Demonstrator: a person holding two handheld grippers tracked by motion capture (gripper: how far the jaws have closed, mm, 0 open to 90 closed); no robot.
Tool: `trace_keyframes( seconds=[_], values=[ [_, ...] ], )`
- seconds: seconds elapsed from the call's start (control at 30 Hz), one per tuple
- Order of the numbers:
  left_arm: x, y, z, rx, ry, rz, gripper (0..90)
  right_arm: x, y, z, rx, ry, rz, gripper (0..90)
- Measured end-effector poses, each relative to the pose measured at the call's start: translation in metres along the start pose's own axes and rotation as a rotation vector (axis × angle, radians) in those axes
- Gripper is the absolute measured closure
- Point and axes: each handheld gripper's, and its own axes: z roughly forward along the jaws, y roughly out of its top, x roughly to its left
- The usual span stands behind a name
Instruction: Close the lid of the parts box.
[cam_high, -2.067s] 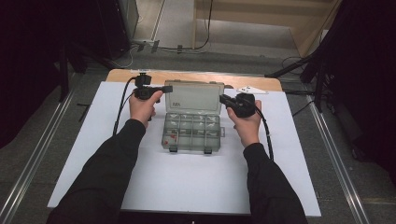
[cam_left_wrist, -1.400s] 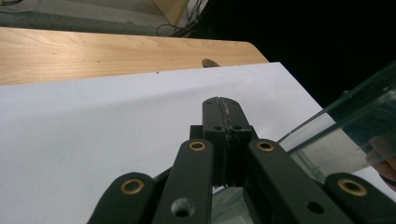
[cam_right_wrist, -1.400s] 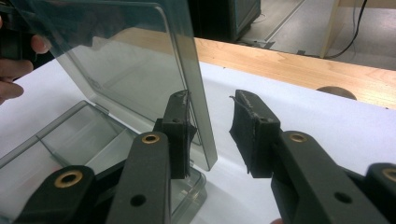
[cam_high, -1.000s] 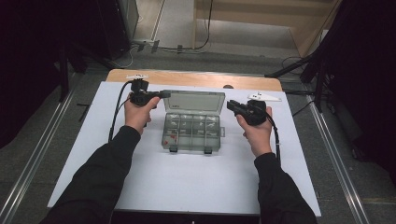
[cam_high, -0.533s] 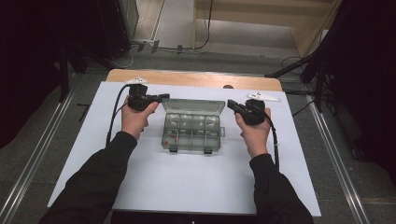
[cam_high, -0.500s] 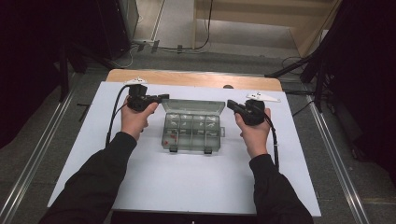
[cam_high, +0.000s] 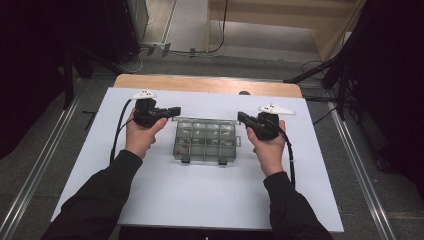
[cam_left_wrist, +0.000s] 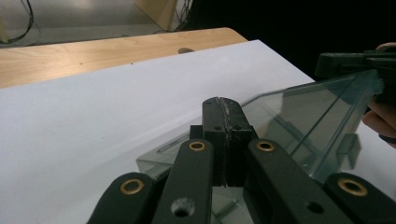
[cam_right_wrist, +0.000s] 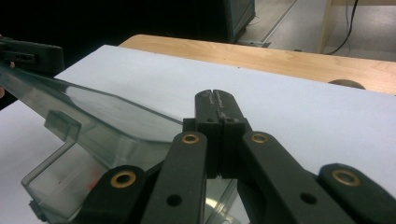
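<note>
Clear compartment box (cam_high: 205, 141) on the white sheet, lid half-raised (red bits inside).

A lab or recording studio, not a home. The wooden counter (cam_high: 210, 84) wears a white sheet (cam_high: 200, 190); black curtains (cam_high: 30, 60) hang on both sides of it, metal rails (cam_high: 37, 172) flank it, and cables (cam_high: 220, 30) trail on the bare floor behind it.

black sleeves (cam_high: 100, 200), black grippers, brass rivets
</note>
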Motion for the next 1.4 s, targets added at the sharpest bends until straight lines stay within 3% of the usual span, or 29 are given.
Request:
trace_keyframes(
  seconds=[0.17,0.4,0.77,1.17,1.4],
  values=[
    [-0.007,-0.009,-0.006,-0.005,-0.004,0.005,89.9,0.006,-0.005,-0.005,0.000,0.002,-0.006,90.0],
    [-0.019,-0.023,-0.013,0.000,-0.003,0.016,89.8,0.014,-0.014,-0.014,0.003,0.002,-0.057,90.0],
    [-0.029,-0.043,-0.020,-0.001,0.026,0.030,89.5,0.028,-0.033,-0.020,0.023,0.007,-0.073,90.0],
    [-0.038,-0.065,-0.027,-0.033,0.068,0.046,89.6,0.036,-0.054,-0.026,0.016,0.015,-0.077,90.0],
    [-0.043,-0.075,-0.025,-0.024,0.081,0.060,89.6,0.039,-0.065,-0.027,0.008,0.010,-0.079,90.0]
  ],
)
